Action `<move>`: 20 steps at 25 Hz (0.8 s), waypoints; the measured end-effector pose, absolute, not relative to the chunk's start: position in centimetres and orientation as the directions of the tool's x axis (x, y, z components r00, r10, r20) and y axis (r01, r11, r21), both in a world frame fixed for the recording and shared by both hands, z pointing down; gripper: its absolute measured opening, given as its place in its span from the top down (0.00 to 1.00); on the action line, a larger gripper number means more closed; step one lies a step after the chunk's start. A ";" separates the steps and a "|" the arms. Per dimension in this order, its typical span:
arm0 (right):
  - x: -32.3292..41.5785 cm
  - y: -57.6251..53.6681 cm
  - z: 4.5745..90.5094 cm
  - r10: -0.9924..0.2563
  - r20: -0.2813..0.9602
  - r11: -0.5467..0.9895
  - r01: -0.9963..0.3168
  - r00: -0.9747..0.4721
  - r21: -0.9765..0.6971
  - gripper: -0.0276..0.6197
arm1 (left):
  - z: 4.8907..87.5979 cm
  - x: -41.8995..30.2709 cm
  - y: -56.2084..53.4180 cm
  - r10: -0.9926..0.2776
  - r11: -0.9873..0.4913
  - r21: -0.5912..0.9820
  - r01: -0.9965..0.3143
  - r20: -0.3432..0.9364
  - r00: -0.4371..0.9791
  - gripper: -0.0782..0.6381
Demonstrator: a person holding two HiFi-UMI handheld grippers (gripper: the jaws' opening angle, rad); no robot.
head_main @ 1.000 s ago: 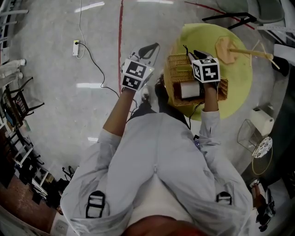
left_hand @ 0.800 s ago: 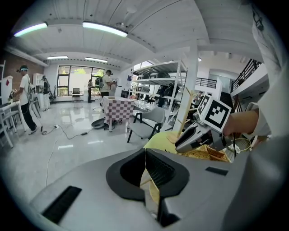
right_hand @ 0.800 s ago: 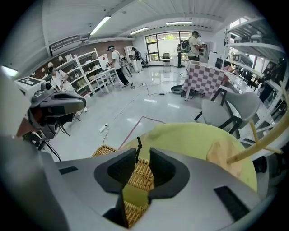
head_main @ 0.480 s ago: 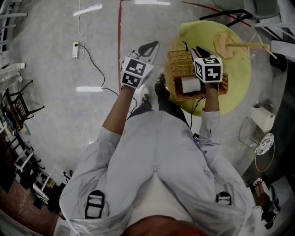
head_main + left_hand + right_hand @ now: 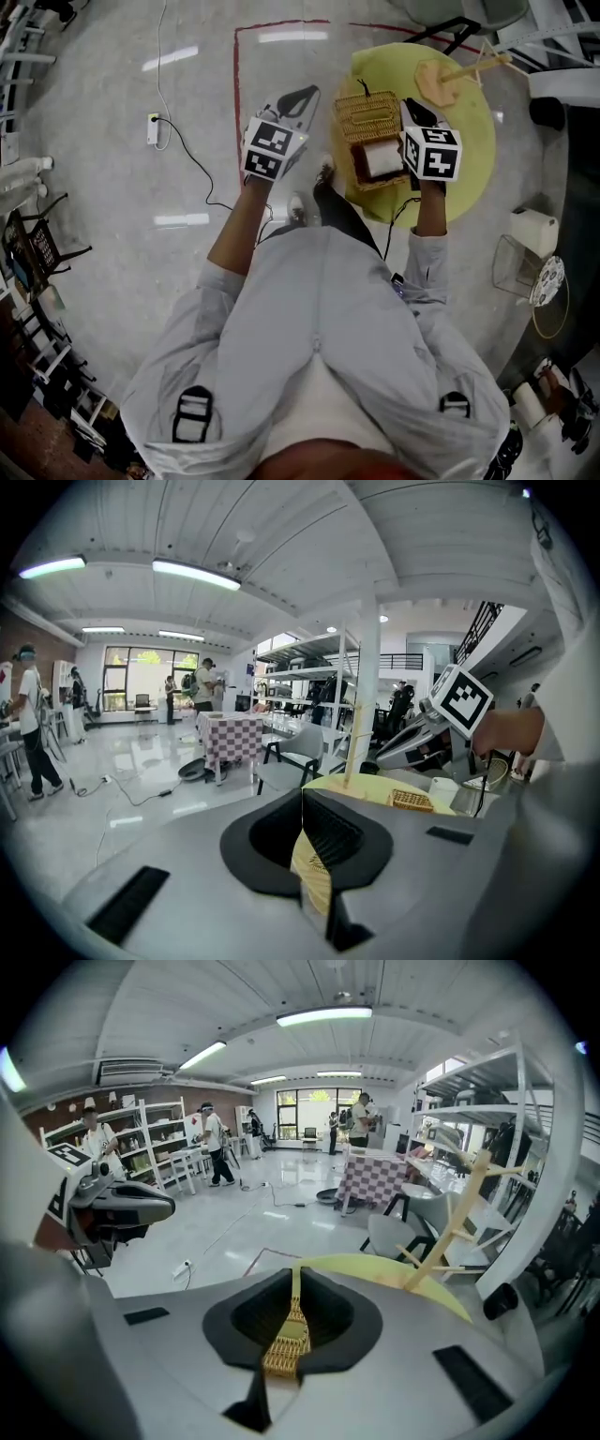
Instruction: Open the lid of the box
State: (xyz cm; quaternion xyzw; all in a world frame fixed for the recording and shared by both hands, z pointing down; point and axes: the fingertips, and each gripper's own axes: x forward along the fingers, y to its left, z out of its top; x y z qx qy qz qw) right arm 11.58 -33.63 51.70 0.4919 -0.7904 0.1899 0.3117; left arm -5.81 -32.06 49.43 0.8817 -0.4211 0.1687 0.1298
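Grey polished floor, a red tape line, and a round yellow table (image 5: 473,173) up at 1 o'clock.

Head view: the wicker box (image 5: 358,173) sits on the table's near side with a white roll (image 5: 380,159) inside. The woven lid (image 5: 364,117) lies at the box's 12 o'clock. The right gripper (image 5: 411,114) is at the box's 3 o'clock edge. The left gripper (image 5: 302,98) hangs off the table at the box's 9 o'clock, over the floor.

Left gripper view: the jaws are all but together with nothing in them, only table showing through the slit. The box lies off at 3 o'clock.

Right gripper view: the jaws are closing to a narrow slit, and a strip of wicker is pinched in it. I judge that's the lid's edge.

Handling, as I read it: wicker is light, stiff but springy, and rough enough not to slip. A hard pinch could crack the weave. The free rim is the best hold. The box is light too and may ride up with the lid.
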 end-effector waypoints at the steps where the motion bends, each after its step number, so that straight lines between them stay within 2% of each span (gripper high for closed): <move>1: 11.7 -33.1 50.9 -0.677 0.663 0.436 -0.900 -0.320 0.011 0.89 | 48.8 -5.8 -31.6 -0.702 -0.615 0.081 -0.784 0.397 0.592 0.85; 7: 11.4 -30.0 46.6 -0.763 0.577 0.395 -0.917 -0.290 0.062 0.91 | 45.5 -7.0 -29.6 -0.715 -0.635 0.056 -0.771 0.335 0.613 0.85; 20: 10.6 -20.6 38.5 -0.867 0.430 0.337 -0.932 -0.252 0.133 0.92 | 39.2 -7.7 -22.4 -0.702 -0.694 -0.035 -0.719 0.249 0.667 0.85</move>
